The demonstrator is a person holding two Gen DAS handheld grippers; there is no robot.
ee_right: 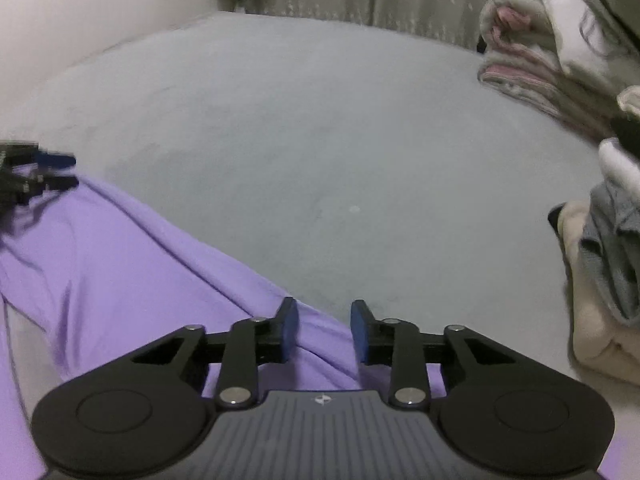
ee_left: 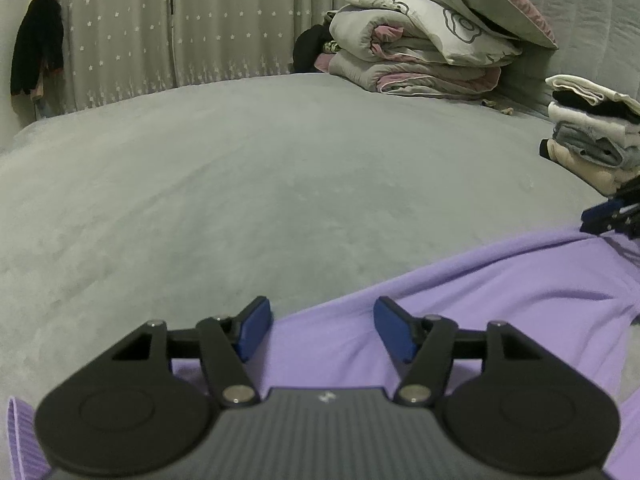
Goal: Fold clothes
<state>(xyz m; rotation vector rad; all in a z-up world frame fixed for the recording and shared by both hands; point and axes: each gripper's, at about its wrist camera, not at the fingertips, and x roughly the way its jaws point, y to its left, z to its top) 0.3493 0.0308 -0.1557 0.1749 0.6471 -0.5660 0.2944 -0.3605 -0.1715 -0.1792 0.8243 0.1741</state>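
Observation:
A purple garment (ee_left: 460, 312) lies spread on the grey bed (ee_left: 260, 184), its far edge running diagonally. My left gripper (ee_left: 322, 330) hovers over that edge, open, with nothing between its blue pads. In the right wrist view the same purple garment (ee_right: 120, 256) fills the lower left. My right gripper (ee_right: 325, 330) is open above the cloth's edge, its pads a smaller gap apart and holding nothing. The right gripper (ee_left: 612, 216) shows at the right edge of the left wrist view, and the left gripper (ee_right: 36, 176) shows blurred at the left edge of the right wrist view.
A stack of folded clothes (ee_left: 592, 132) sits at the right side of the bed, also seen close by as folded clothes (ee_right: 608, 248). Folded quilts and pillows (ee_left: 432, 40) pile up at the far end. Starred curtains (ee_left: 180, 20) hang behind. A dark garment (ee_left: 36, 48) hangs at far left.

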